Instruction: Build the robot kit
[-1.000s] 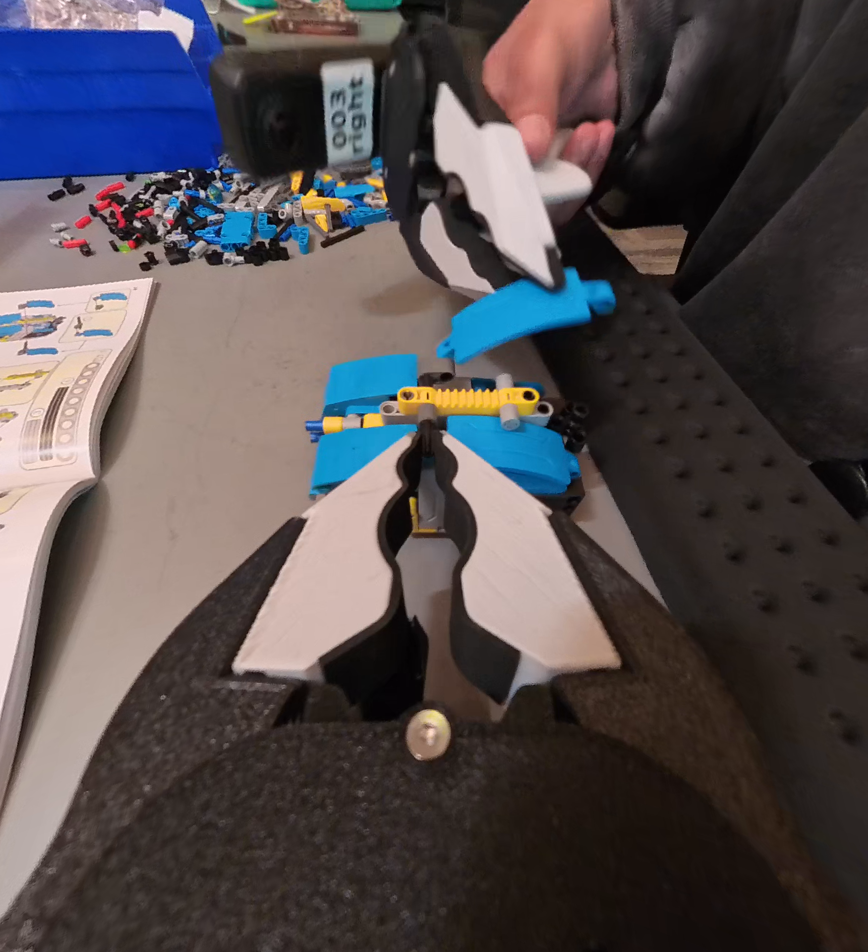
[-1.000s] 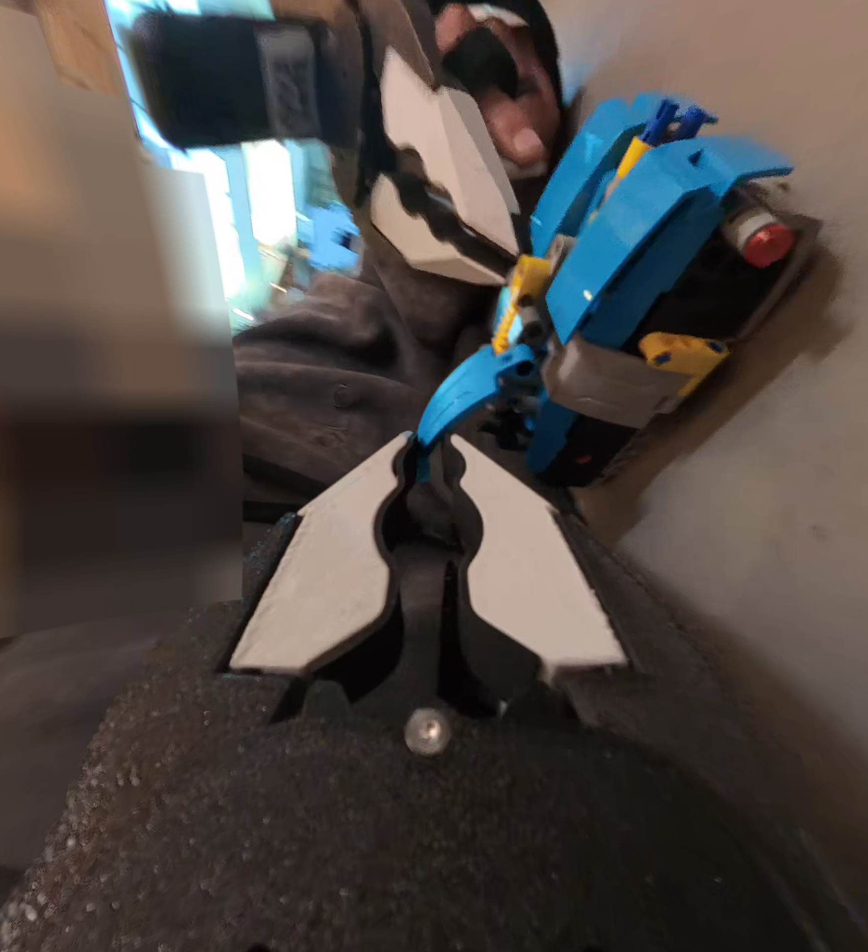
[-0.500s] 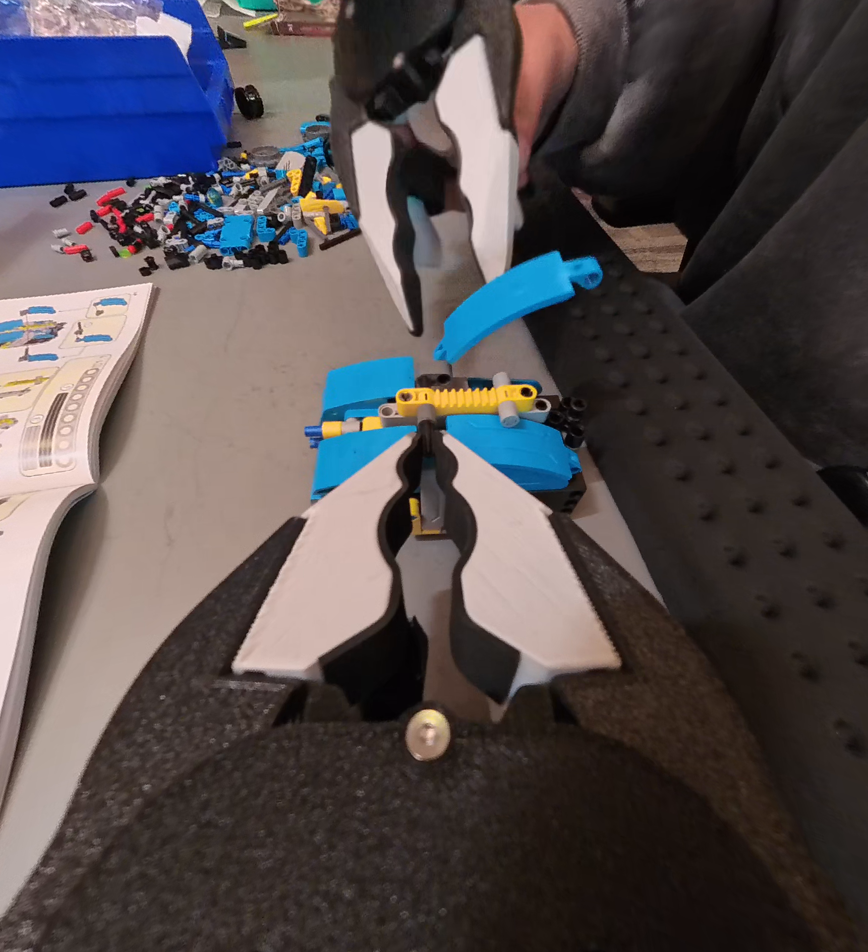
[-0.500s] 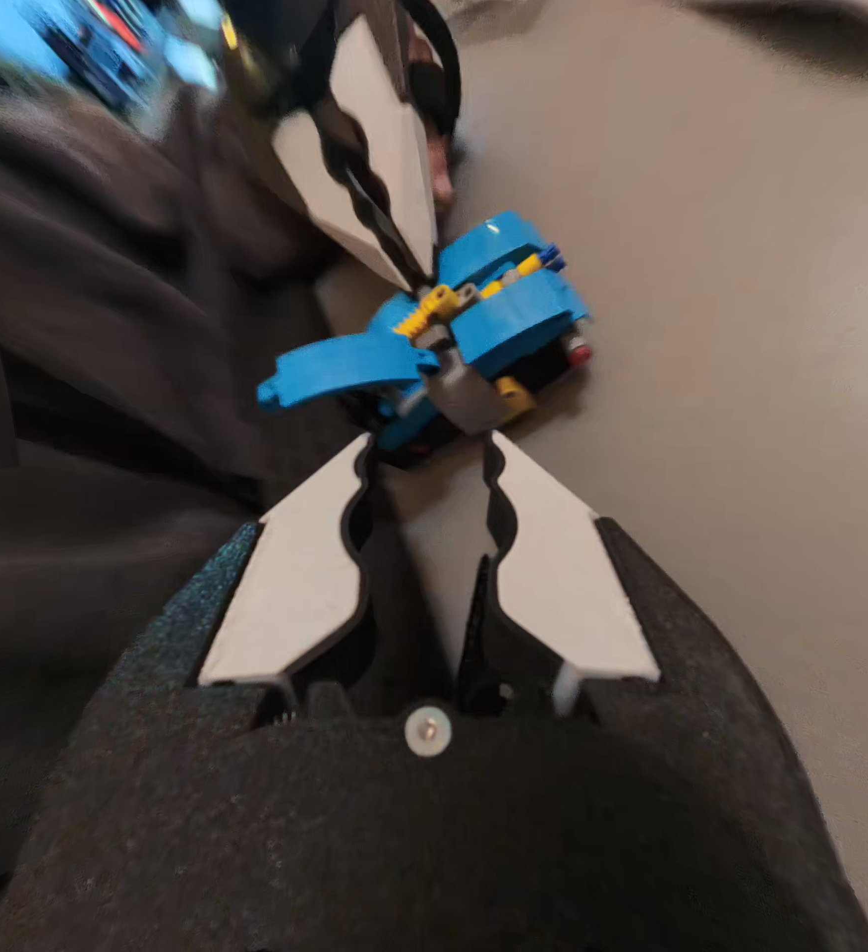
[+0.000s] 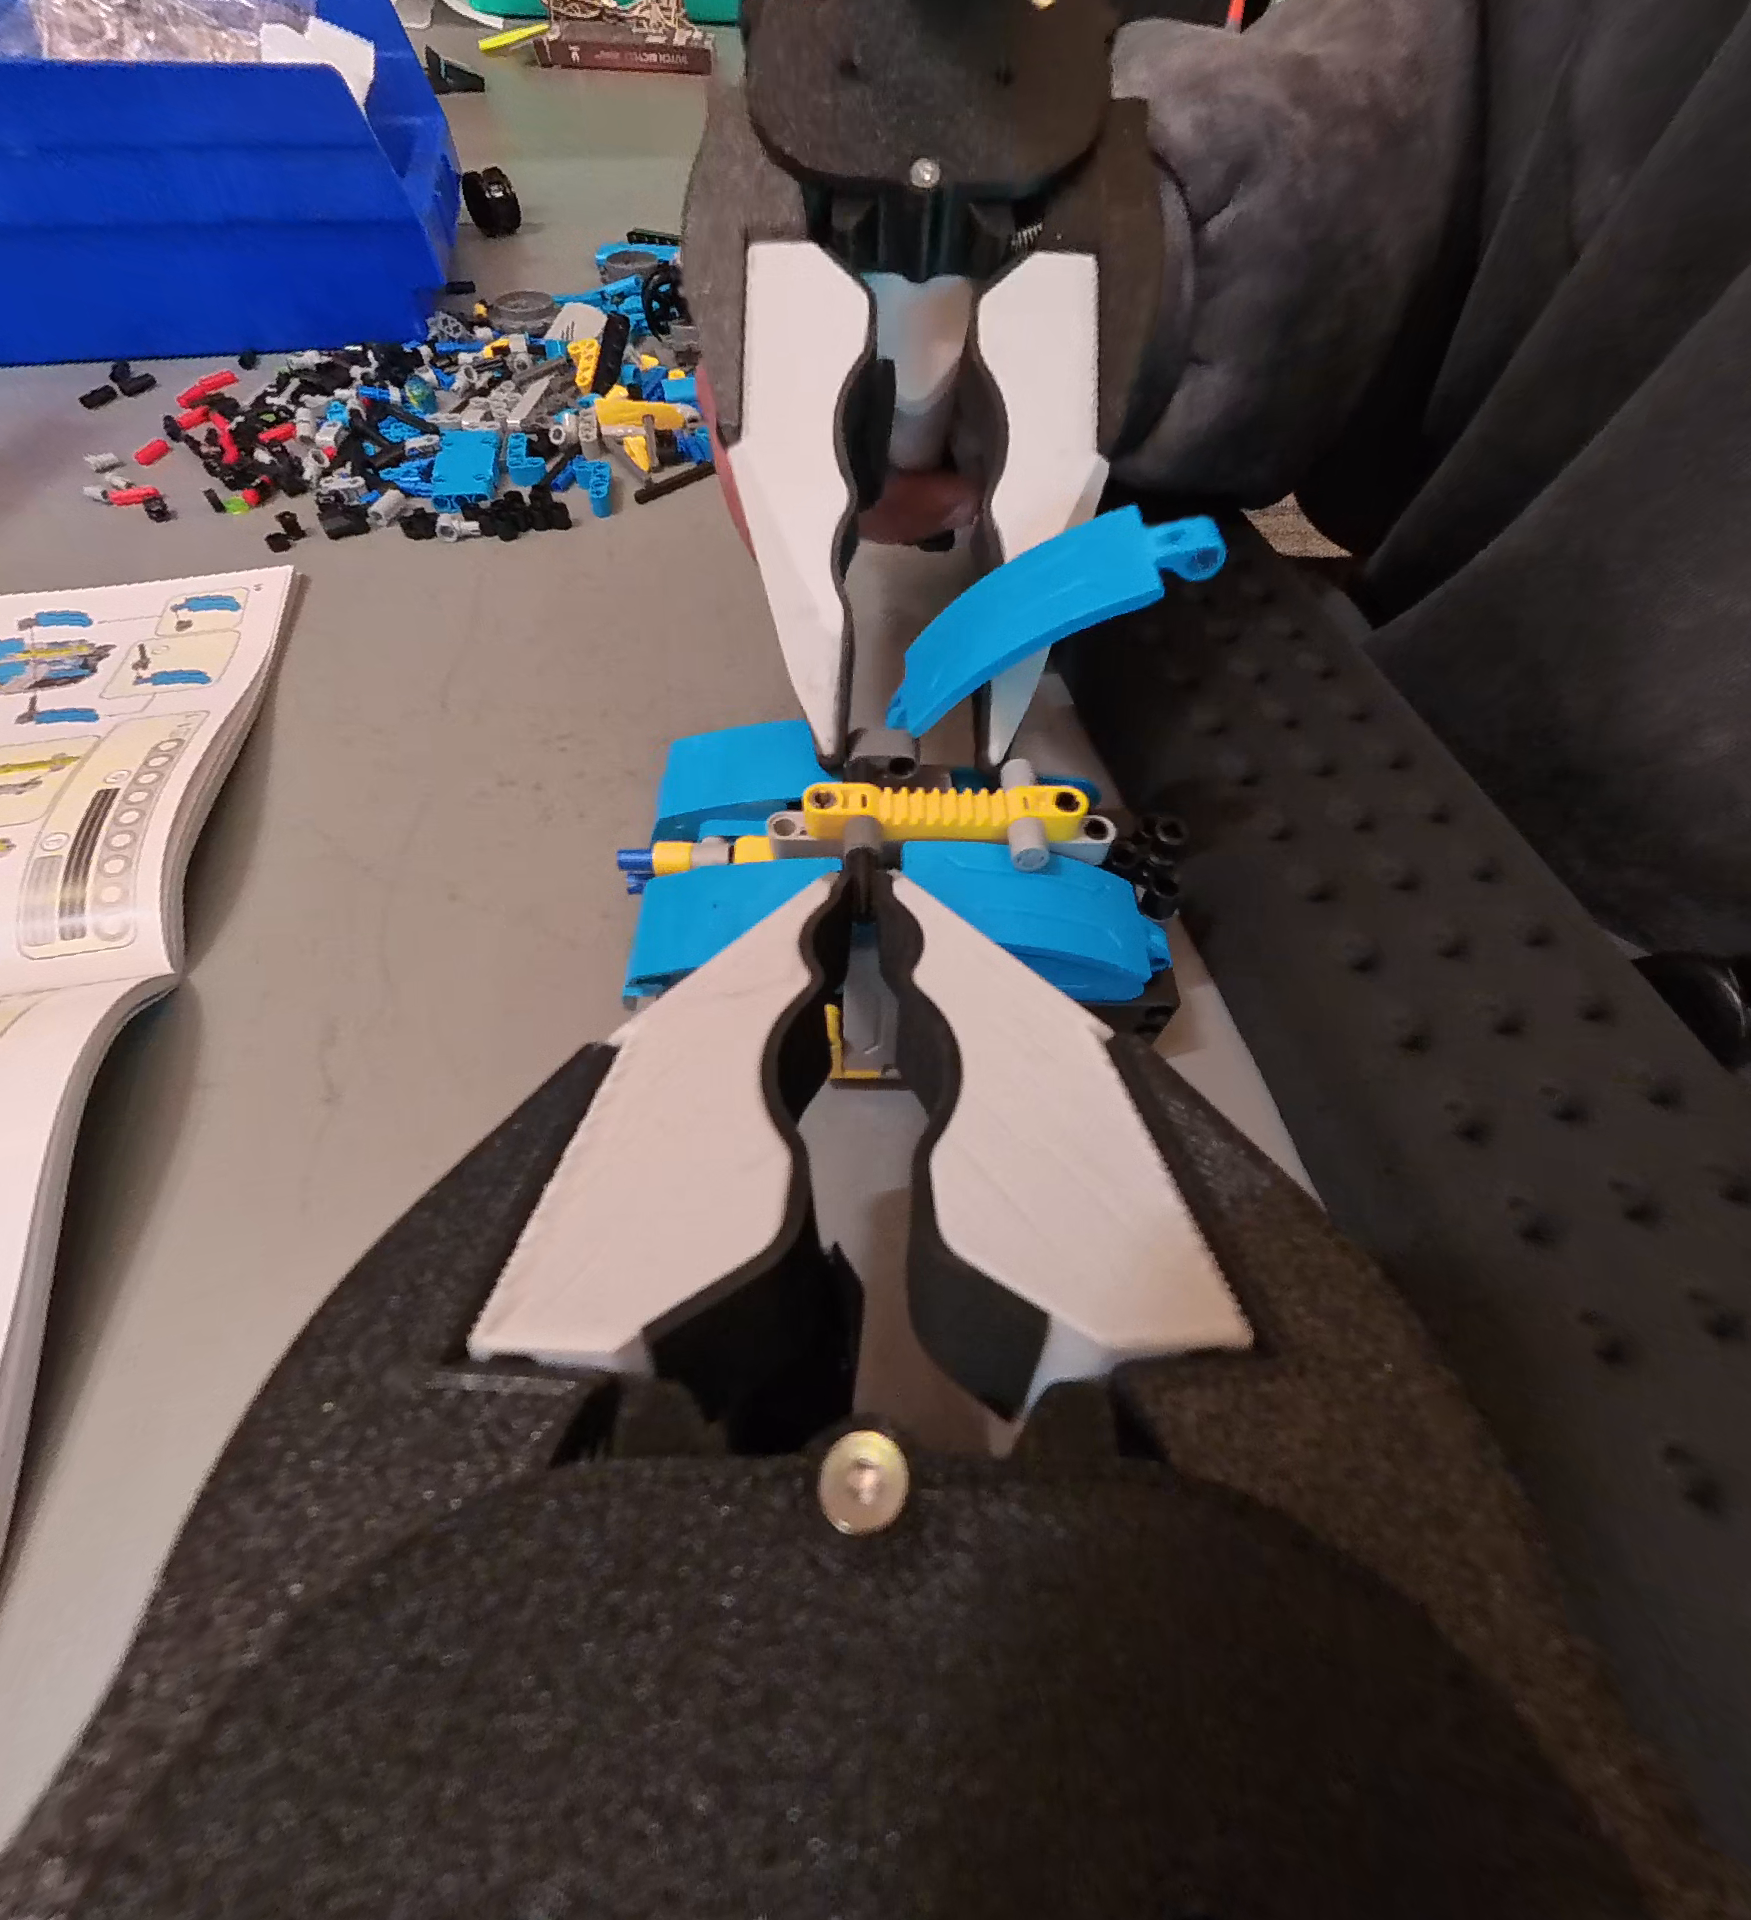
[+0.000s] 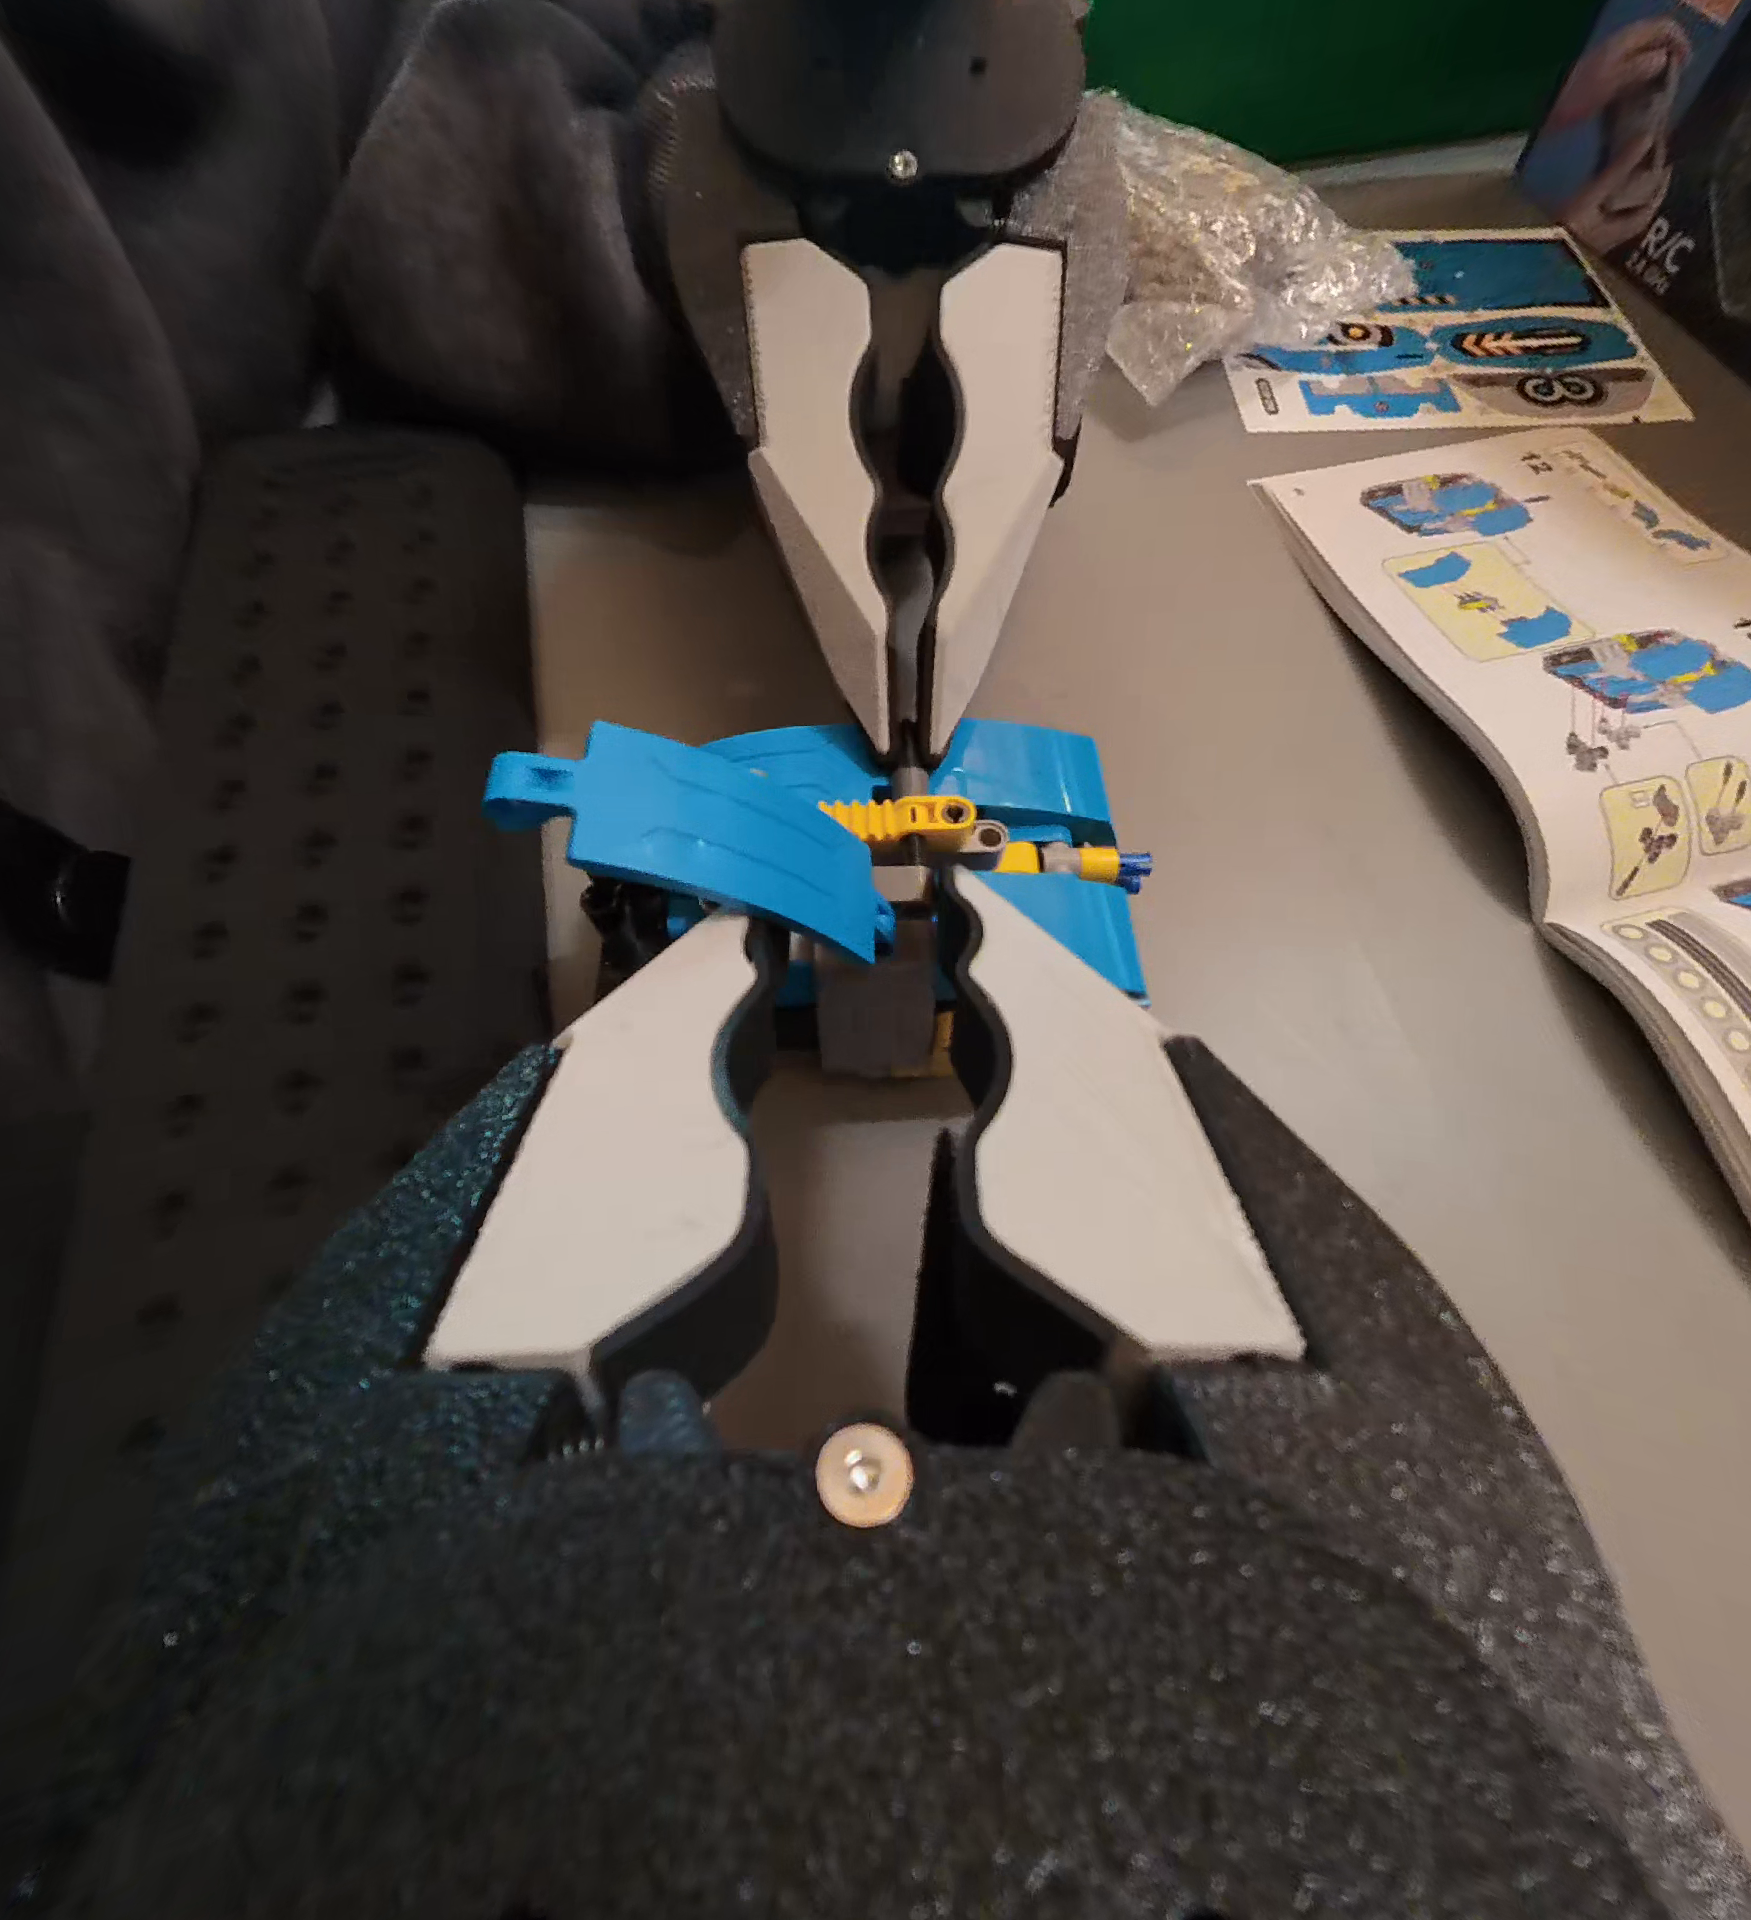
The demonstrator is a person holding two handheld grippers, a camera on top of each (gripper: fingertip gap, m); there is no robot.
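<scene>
- Left wrist view: left claw (image 5: pixel 863 883) is clamped on the model's (image 5: pixel 1016 914) black axle, steadying it.
- Right claw (image 6: pixel 850 914), jaws apart, straddles the model's far end under a raised blue panel (image 6: pixel 705 831).

Each wrist camera looks forward and down along its own gripper from close range. The two views face each other across the blue brick model (image 5: pixel 892 883) (image 6: pixel 850 831) on the desk (image 5: pixel 435 831) (image 6: pixel 1370 1039), sharing model and booklet (image 5: pixel 40 831) (image 6: pixel 1629 779).
</scene>
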